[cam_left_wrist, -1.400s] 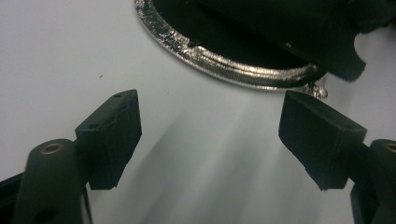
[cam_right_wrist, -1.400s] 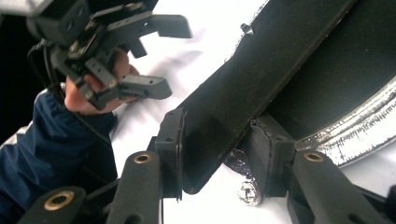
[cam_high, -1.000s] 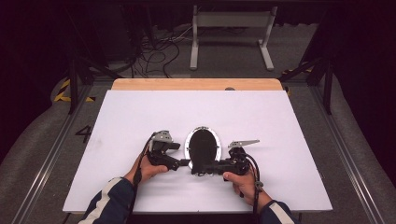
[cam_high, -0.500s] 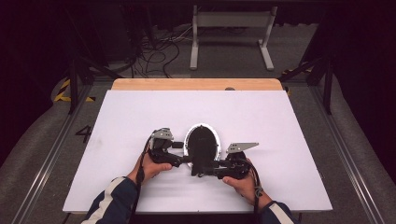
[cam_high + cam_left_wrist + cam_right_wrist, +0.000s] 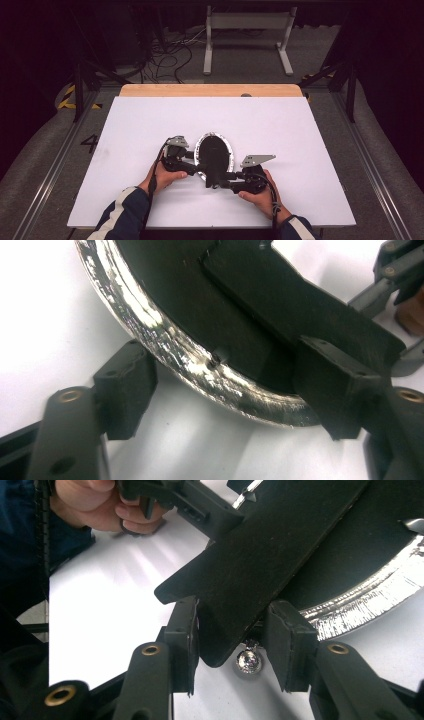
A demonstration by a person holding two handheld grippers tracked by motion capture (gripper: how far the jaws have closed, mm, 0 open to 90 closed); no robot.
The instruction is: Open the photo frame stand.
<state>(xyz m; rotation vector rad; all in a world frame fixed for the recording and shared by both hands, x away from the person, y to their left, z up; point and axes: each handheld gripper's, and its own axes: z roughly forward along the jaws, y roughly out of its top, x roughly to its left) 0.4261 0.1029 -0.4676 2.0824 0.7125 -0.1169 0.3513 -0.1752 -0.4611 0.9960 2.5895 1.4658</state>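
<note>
Mirror [image 5: 214, 154] lies between both tongs; stand [image 5: 260, 555] inside right tongs [image 5: 240, 650].

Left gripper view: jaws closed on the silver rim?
No, the left gripper stands wide open, its jaws apart on either side of the silver rim without pinching it.

Black two-jaw left gripper [image 5: 192, 163] and right gripper [image 5: 222, 179], brass rivets, grey three-cornered plates, trailing cables; navy sleeves [image 5: 122, 212], white stripes.

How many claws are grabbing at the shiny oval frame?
2. The left claw sits open around the shiny oval frame's left rim. The right claw is at its near end, pinching the black stand flap.
</note>
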